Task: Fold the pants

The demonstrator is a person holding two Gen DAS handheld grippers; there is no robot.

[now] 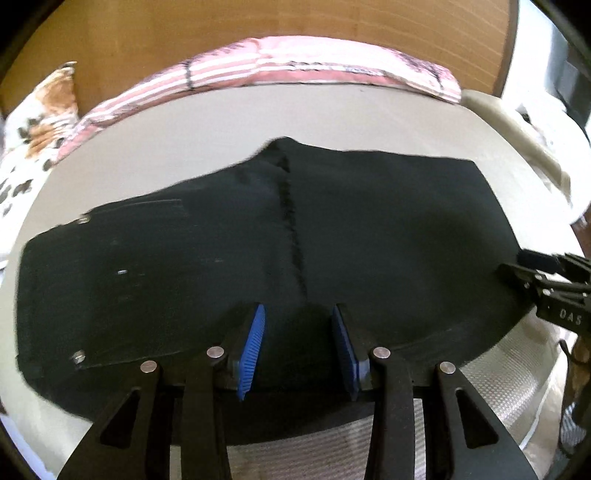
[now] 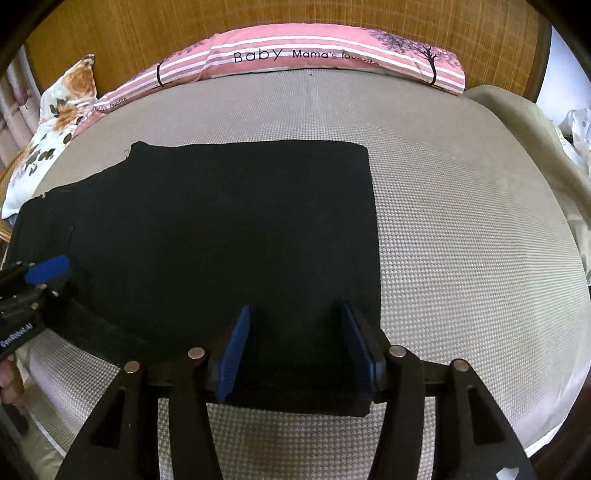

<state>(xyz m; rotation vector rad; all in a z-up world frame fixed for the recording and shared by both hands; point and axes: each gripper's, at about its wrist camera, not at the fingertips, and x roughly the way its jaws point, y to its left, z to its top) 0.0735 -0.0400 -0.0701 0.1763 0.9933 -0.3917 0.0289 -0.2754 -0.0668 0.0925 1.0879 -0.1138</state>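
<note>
Black pants [image 1: 207,258] lie flat on the bed, folded lengthwise, waist to the left and leg ends to the right; they also fill the left half of the right wrist view [image 2: 221,221]. My left gripper [image 1: 297,314] is open over the pants' near edge around the middle seam. My right gripper [image 2: 295,314] is open over the near edge by the leg ends. Each gripper shows in the other's view: the right one at the far right [image 1: 546,284], the left one at the far left [image 2: 40,280]. Neither holds cloth.
The bed has a grey textured mattress cover [image 2: 461,240]. A pink striped pillow [image 2: 314,55] lies along the wooden headboard [image 2: 147,26]. A floral pillow [image 2: 55,122] sits at the back left. A beige blanket [image 2: 535,122] lies at the right edge.
</note>
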